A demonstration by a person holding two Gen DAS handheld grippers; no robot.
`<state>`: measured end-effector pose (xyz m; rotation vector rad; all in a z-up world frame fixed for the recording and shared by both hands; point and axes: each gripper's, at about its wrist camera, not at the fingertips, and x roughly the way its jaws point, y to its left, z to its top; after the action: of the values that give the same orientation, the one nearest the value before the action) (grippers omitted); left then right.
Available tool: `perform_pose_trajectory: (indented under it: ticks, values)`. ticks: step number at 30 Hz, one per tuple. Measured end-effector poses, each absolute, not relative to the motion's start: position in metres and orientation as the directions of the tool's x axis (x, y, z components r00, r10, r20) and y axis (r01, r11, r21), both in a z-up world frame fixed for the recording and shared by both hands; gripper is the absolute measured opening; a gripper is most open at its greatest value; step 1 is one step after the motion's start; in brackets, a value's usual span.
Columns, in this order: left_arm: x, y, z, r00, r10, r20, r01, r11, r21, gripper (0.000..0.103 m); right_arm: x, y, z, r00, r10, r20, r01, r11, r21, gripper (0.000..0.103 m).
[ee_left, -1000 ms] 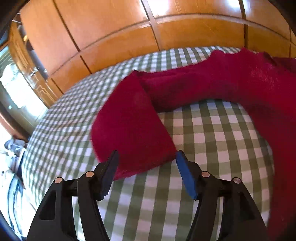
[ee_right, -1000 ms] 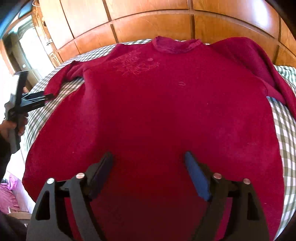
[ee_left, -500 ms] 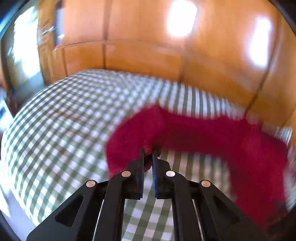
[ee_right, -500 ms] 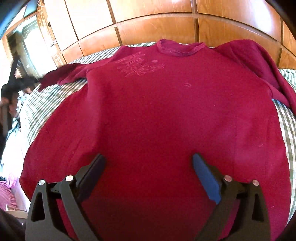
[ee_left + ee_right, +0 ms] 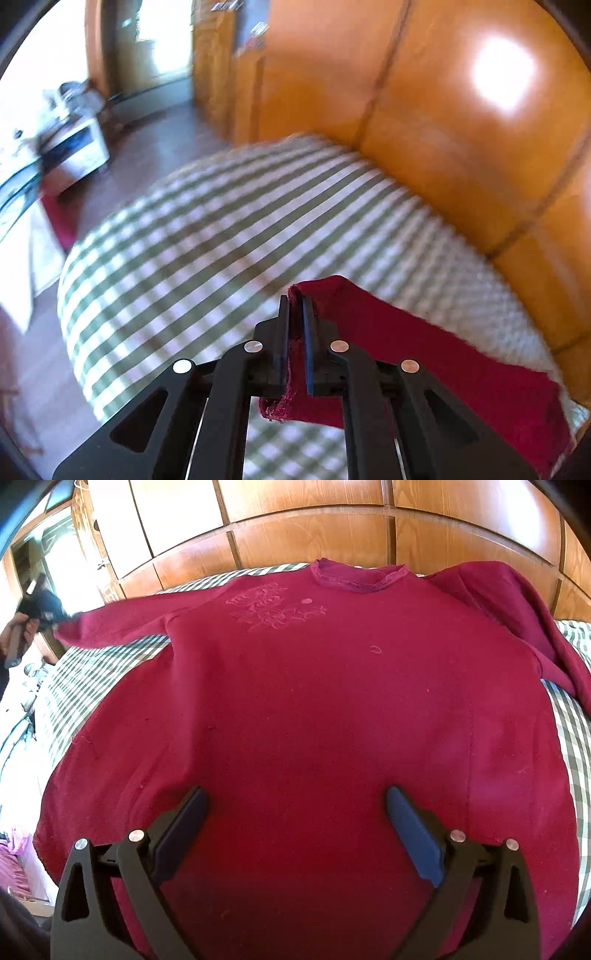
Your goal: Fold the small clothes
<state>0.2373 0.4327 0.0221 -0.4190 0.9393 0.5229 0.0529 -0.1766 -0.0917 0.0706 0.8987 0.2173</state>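
Note:
A dark red sweater lies flat, front up, on a green-and-white checked bed. Its collar points at the headboard. My left gripper is shut on the cuff of the left sleeve and holds it stretched out above the bed; in the right wrist view it shows at the far left at the sleeve's end. My right gripper is open and empty, hovering over the sweater's lower body. The right sleeve lies bunched at the upper right.
A wooden panelled headboard runs along the far side of the bed. Beyond the bed's left edge are the floor and a low white cabinet. Pink cloth lies low at the left.
My left gripper closed on the left sleeve's cuff, lifted it and pulled the sleeve out straight to the left. My right gripper stayed open over the sweater's body.

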Motion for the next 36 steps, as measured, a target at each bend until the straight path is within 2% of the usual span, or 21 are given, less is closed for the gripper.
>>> perform_pose_trajectory:
  ticks: [4, 6, 8, 10, 13, 16, 18, 20, 23, 27, 30, 33, 35, 36]
  values:
    - [0.242, 0.443, -0.033, 0.378, 0.267, -0.886, -0.649, 0.759, -0.048, 0.005, 0.053, -0.176, -0.091, 0.597, 0.207, -0.775, -0.157, 0.978, 0.14, 0.099]
    - [0.244, 0.445, -0.049, 0.333, 0.313, -0.889, -0.671, 0.741, 0.01, 0.005, 0.052, -0.175, -0.091, 0.596, 0.202, -0.777, -0.156, 0.978, 0.136, 0.099]
    - [0.241, 0.45, -0.054, 0.324, 0.306, -0.895, -0.685, 0.728, 0.001, 0.007, 0.052, -0.176, -0.091, 0.596, 0.201, -0.778, -0.153, 0.979, 0.135, 0.099]
    - [0.231, 0.454, -0.047, 0.339, 0.306, -0.89, -0.71, 0.704, -0.029, 0.019, 0.051, -0.176, -0.092, 0.599, 0.198, -0.776, -0.151, 0.979, 0.134, 0.099]
    - [0.208, 0.445, -0.016, 0.436, 0.368, -0.822, -0.715, 0.696, -0.068, 0.033, 0.05, -0.174, -0.092, 0.604, 0.196, -0.773, -0.148, 0.98, 0.133, 0.1]
    - [0.192, 0.404, 0.009, 0.556, 0.346, -0.755, -0.609, 0.788, -0.088, 0.033, 0.05, -0.175, -0.092, 0.604, 0.199, -0.771, -0.147, 0.979, 0.137, 0.1]
    - [0.181, 0.36, 0.021, 0.654, 0.256, -0.712, -0.483, 0.865, -0.133, 0.033, 0.05, -0.177, -0.089, 0.597, 0.202, -0.776, -0.145, 0.979, 0.144, 0.1]
    - [0.174, 0.309, 0.024, 0.704, 0.179, -0.687, -0.36, 0.924, -0.128, 0.033, 0.05, -0.186, -0.081, 0.587, 0.223, -0.778, -0.13, 0.975, 0.181, 0.098]
    - [0.173, 0.215, 0.012, 0.732, 0.022, -0.68, -0.149, 0.98, -0.128, 0.033, 0.044, -0.217, -0.067, 0.616, 0.205, -0.76, -0.05, 0.974, 0.222, 0.092]
    - [0.149, 0.098, -0.018, 0.675, -0.203, -0.709, 0.078, 0.976, -0.206, 0.033, 0.015, -0.3, -0.053, 0.673, 0.041, -0.739, 0.169, 0.964, 0.207, 0.083]
    - [0.134, 0.032, -0.04, 0.625, -0.294, -0.723, 0.179, 0.956, -0.234, 0.033, -0.013, -0.374, -0.055, 0.648, -0.123, -0.752, 0.364, 0.917, 0.164, 0.076]
    - [0.126, -0.014, -0.062, 0.57, -0.319, -0.757, 0.23, 0.947, -0.227, 0.033, -0.034, -0.431, -0.058, 0.583, -0.322, -0.746, 0.493, 0.87, 0.009, 0.073]
    - [0.123, -0.036, -0.074, 0.558, -0.289, -0.778, 0.249, 0.953, -0.176, 0.033, -0.037, -0.46, -0.06, 0.541, -0.42, -0.729, 0.53, 0.843, -0.092, 0.071]
    - [0.122, -0.044, -0.08, 0.553, -0.267, -0.789, 0.259, 0.955, -0.142, 0.038, -0.038, -0.471, -0.062, 0.527, -0.446, -0.723, 0.538, 0.834, -0.122, 0.071]
